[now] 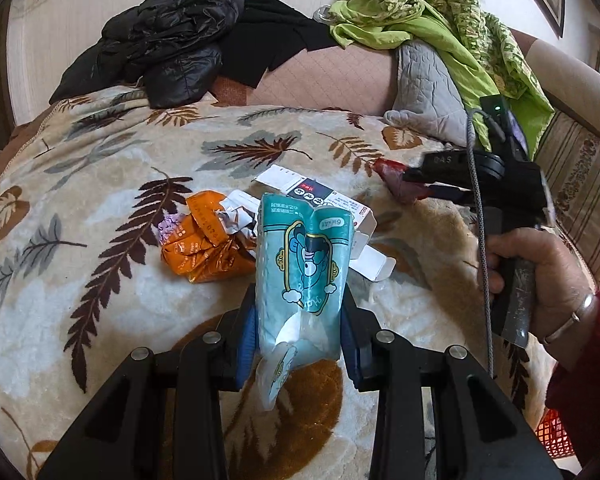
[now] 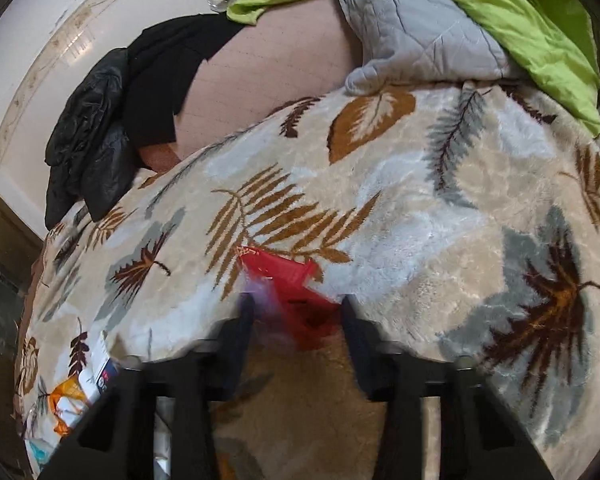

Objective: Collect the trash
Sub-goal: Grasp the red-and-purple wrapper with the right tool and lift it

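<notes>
My left gripper point(image 1: 300, 312) is shut on a teal plastic packet point(image 1: 304, 272) with a cartoon print, held above the leaf-patterned blanket point(image 1: 100, 200). Beyond it lie a crumpled orange wrapper point(image 1: 204, 248), crumpled white paper point(image 1: 236, 220) and a flattened white carton point(image 1: 324, 200). My right gripper point(image 2: 298, 312) is shut on a red wrapper point(image 2: 288, 280), blurred by motion, just above the blanket point(image 2: 420, 220). In the left wrist view the right gripper point(image 1: 404, 184) shows at right, the red wrapper point(image 1: 396, 178) in its fingers. The orange wrapper point(image 2: 66, 396) and white carton point(image 2: 102, 372) show at lower left of the right wrist view.
A black jacket point(image 1: 168, 48) and black cloth point(image 1: 268, 36) lie on the sofa back. Green clothes point(image 1: 432, 24) and a grey quilted pad point(image 1: 424, 84) lie at right. A red basket point(image 1: 556, 436) shows at the lower right edge.
</notes>
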Demonstrator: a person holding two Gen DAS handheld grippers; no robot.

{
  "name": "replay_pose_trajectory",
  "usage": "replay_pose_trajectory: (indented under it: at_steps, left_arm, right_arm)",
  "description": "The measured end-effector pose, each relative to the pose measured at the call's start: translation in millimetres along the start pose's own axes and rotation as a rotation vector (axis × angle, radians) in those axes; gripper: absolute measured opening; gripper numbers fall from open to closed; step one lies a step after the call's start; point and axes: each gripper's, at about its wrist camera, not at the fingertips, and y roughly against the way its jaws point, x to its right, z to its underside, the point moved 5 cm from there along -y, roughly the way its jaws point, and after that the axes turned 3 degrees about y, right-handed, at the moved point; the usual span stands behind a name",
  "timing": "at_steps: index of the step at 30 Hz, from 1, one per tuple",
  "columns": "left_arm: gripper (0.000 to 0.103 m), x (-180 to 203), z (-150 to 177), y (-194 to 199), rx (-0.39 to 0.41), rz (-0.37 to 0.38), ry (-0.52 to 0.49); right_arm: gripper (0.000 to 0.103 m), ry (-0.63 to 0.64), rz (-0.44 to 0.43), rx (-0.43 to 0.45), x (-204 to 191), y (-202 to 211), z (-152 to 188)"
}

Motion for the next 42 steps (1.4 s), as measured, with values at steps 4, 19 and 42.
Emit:
replay_pose_trajectory:
  at_steps: [4, 19, 42]
  left_arm:
    - [0.035, 2.9, 2.6, 5.6, 0.013, -0.011, -0.007]
    - [0.035, 6.7, 33.6, 69.7, 0.046, -0.003, -0.034]
    - [0.035, -8.8, 59.9, 88.3, 0.108, -0.149, -0.065]
  right_arm:
    - [0.021, 0.012, -0.021, 0.010, -0.5, 24.1, 14.6]
    - [0.020, 0.065, -0.155, 0.100, -36.2, 183.1, 116.6]
    - [0.020, 0.114, -0.200, 0.121, -62.4, 213.0, 173.2]
